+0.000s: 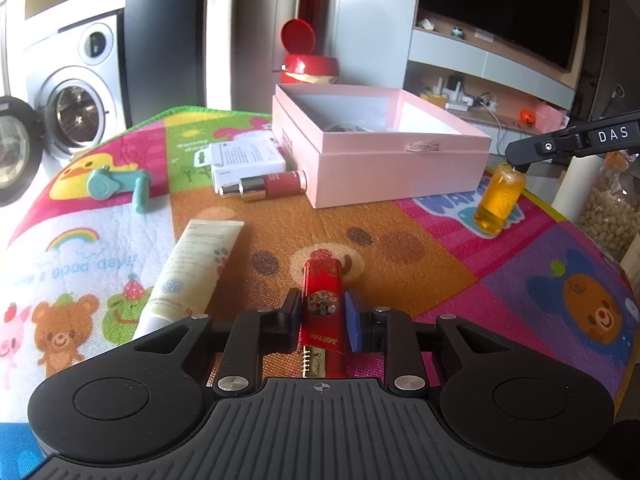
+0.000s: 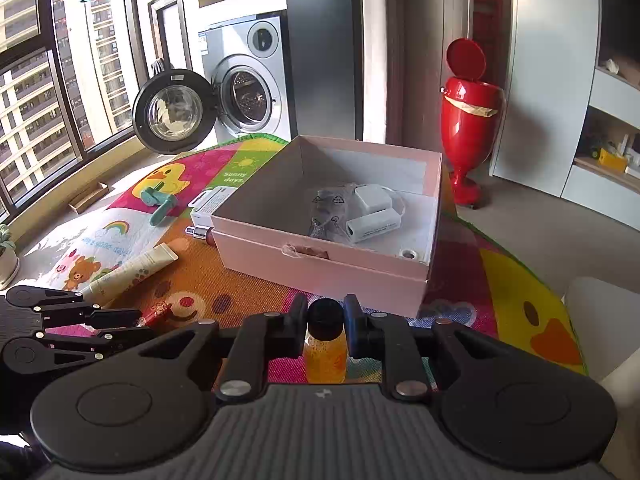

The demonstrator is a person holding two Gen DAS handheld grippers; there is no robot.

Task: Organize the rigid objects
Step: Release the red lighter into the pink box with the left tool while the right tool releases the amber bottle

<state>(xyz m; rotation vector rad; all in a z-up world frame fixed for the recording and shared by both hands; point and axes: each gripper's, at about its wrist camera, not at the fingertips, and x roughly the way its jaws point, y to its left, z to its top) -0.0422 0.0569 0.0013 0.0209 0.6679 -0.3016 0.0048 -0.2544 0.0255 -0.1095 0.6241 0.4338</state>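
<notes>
My left gripper [image 1: 323, 308] is shut on a red lighter [image 1: 323, 280] lying on the colourful play mat [image 1: 420, 280]. My right gripper [image 2: 325, 312] is shut on the black cap of a small yellow bottle [image 2: 325, 354], which stands on the mat; the bottle also shows in the left wrist view [image 1: 499, 199], right of the box. The open pink box [image 2: 320, 258] sits ahead of both grippers and holds white adapters [image 2: 374, 224] and a plastic bag [image 2: 328, 210]. The left gripper shows in the right wrist view [image 2: 120, 322], at the left.
On the mat left of the box [image 1: 392, 168] lie a cream tube [image 1: 192, 268], a dark red nail polish bottle [image 1: 268, 186], a white packet [image 1: 244, 158] and a teal toy [image 1: 120, 188]. A red bin [image 2: 468, 116] and a washing machine [image 2: 244, 80] stand beyond.
</notes>
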